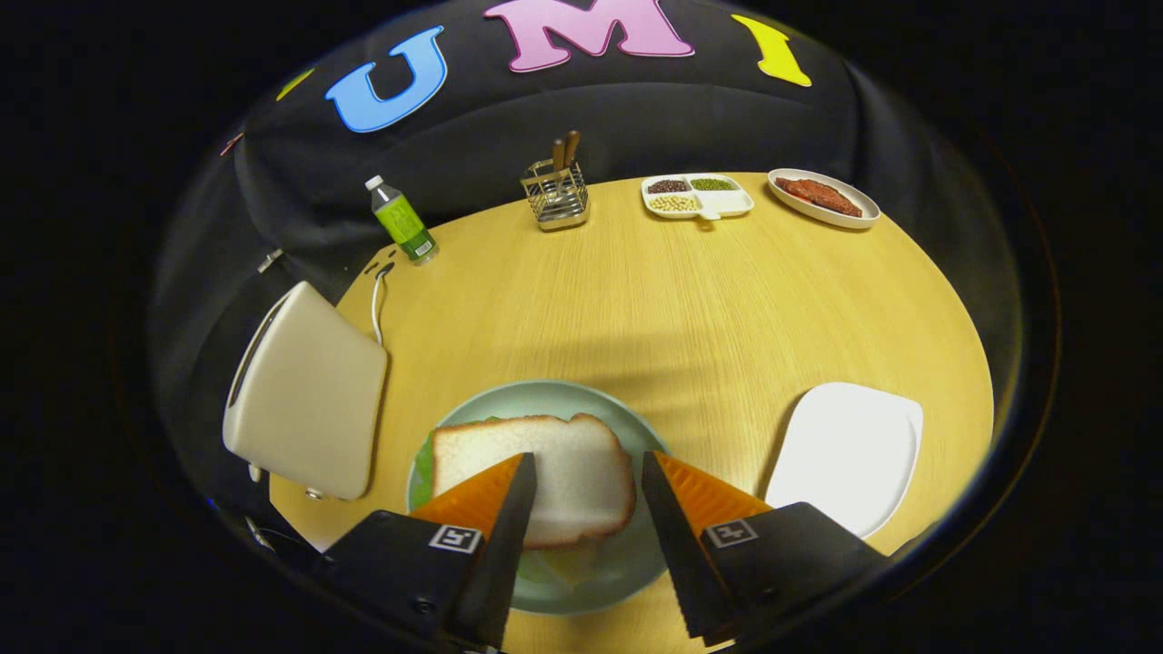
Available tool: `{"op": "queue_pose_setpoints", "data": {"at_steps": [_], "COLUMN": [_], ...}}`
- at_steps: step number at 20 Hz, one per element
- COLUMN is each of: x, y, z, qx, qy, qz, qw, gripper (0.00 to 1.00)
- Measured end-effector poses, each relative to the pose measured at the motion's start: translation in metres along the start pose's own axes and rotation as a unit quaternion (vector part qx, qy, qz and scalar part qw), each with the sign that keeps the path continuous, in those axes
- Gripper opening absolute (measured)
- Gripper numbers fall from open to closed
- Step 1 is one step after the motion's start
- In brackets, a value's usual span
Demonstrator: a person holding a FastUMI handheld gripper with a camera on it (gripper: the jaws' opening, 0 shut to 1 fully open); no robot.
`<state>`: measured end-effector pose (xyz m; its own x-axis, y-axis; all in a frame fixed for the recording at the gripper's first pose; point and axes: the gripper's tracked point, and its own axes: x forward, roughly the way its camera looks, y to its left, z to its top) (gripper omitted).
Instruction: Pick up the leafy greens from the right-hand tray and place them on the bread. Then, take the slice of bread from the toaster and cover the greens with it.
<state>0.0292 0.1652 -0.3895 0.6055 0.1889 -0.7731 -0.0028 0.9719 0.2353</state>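
White bread slice (536,472) lies flat on the pale green round plate (545,400), green lettuce leaf (423,459) peeking out at its 9 o'clock edge. Gripper (586,459) spread wide, empty, just above it. Bread looks light, soft, crushable; hold by the crust edges, gently. Cream toaster (309,400) at 9 o'clock of the plate

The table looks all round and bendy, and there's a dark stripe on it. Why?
In the gripper view, the fisheye lens curves the table edge and stretches the toaster; the soft dark band just beyond the plate is a shadow. The open tongs hover over the bread slice, sharp enough, without glare.
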Motion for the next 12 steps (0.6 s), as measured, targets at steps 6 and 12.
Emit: {"op": "queue_pose_setpoints", "data": {"at_steps": [6,12], "x": [-0.029,-0.103], "y": [-0.016,-0.042], "z": [0.016,0.079], "qx": [-0.046,-0.078], "qy": [-0.030,-0.137], "qz": [-0.017,-0.057], "qw": [0.998,0.986], "gripper": [0.99,0.99]}}
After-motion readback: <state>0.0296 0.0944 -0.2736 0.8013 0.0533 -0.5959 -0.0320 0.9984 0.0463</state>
